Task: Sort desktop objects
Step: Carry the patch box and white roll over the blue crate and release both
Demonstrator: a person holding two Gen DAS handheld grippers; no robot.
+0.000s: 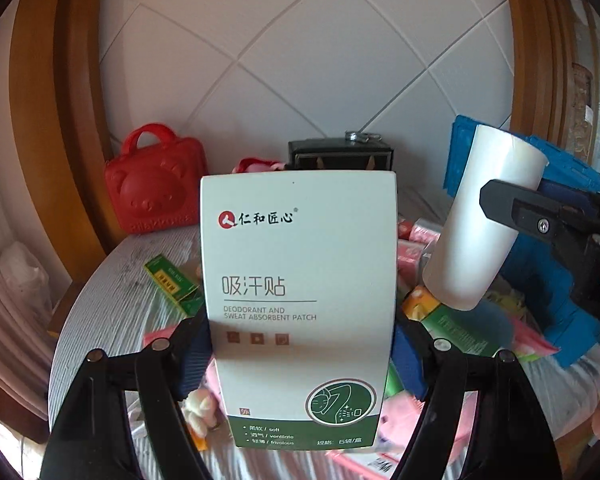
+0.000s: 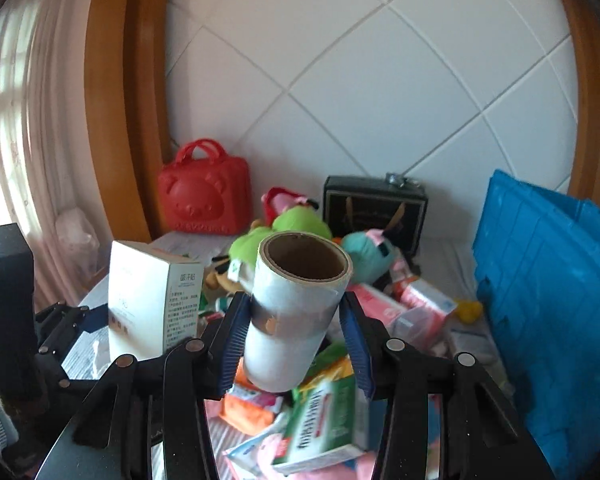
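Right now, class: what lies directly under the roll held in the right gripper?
Under the roll, on the cluttered table, lie a green-and-white box and an orange packet. The roll and gripper fingers cover whatever sits between them.

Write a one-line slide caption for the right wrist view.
Right gripper lifts a roll of clear film above a cluttered table, beside the white box held by the left gripper.

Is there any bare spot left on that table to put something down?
Yes: the striped cloth is bare between the red bear case and the green carton. A narrower strip lies beside the blue crate, near the yellow toy. The middle is crowded with packets and plush toys.
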